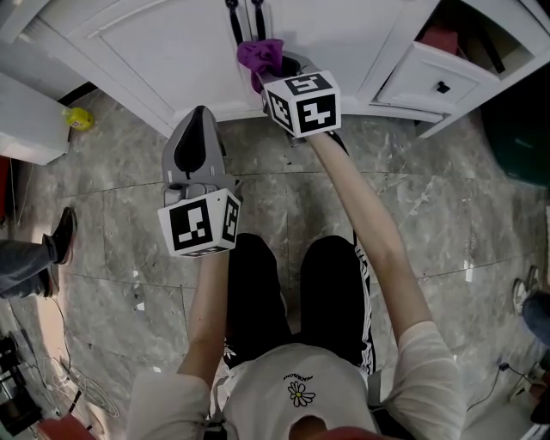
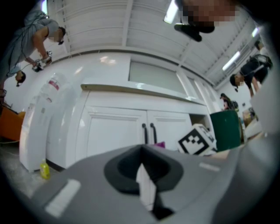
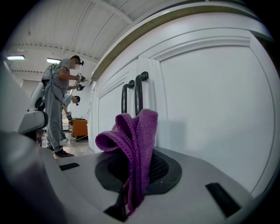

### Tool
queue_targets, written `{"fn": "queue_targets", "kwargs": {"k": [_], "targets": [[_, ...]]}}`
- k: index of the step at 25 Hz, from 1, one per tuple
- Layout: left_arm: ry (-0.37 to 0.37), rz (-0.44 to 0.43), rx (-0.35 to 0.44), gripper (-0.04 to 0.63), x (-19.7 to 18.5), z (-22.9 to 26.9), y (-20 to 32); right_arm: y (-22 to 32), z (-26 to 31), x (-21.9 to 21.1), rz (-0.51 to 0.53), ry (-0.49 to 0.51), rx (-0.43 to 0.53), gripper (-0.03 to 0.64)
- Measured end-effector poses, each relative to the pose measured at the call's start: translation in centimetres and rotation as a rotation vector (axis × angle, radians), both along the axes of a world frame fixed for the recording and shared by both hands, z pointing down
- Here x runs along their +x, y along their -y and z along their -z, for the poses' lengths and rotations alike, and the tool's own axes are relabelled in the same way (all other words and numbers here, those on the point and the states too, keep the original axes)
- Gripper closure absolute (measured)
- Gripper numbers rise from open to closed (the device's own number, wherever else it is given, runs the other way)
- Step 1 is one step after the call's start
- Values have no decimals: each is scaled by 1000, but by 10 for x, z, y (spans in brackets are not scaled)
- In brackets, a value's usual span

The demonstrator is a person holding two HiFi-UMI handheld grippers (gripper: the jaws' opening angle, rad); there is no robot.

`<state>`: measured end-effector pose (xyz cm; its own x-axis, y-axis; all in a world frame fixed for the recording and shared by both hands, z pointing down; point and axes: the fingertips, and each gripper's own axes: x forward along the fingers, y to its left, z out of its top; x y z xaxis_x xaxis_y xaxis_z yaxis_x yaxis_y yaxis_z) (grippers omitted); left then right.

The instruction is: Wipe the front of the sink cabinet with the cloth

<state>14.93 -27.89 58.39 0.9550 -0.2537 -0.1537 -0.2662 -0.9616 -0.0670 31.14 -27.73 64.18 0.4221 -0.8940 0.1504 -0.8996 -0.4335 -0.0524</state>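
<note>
Grey marbled tile makes up the floor under you, and it runs up to the white sink cabinet directly ahead of both jaws. The room behind is bright, with a ribbed white ceiling and strip lights.

Your right gripper has its jaws clamped on the purple cloth, which bunches up out of the seam. The cloth sits just ahead of the jaw tips, close to the door below the two black handles. No view settles whether it touches the door.

Your left gripper hangs back from the cabinet, left of the right jaws. Its jaws are closed together and grip nothing. A pale sliver shows in the seam, and what it is cannot be told.

The right gripper view shows the cloth's knit weave and a standing person far off to the left of the jaws. The left gripper view alone shows the bench edge above the doors. It also shows a white rounded appliance left of the jaws and a green bin to the right. Only the head view shows the open drawer with a black knob, right of the right jaws.

A small yellow object lies on the floor by the cabinet's left corner. A bystander's shoe stands well apart to the left.
</note>
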Motion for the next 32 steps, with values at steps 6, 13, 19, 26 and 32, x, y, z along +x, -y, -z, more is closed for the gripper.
{"fn": "queue_targets", "kwargs": {"k": [6, 13, 19, 26, 32], "targets": [[-3, -16, 9, 589, 6, 1, -12, -12, -1, 7, -16, 0, 15, 565], [7, -18, 7, 589, 6, -4, -19, -36, -1, 21, -57, -3, 24, 565], [4, -32, 8, 589, 11, -3, -30, -76, 1, 49, -130, 2, 33, 565], [14, -45, 17, 589, 16, -7, -41, -135, -5, 80, -225, 4, 28, 565], [19, -59, 31, 589, 20, -5, -51, -188, -4, 106, -334, 7, 45, 565]]}}
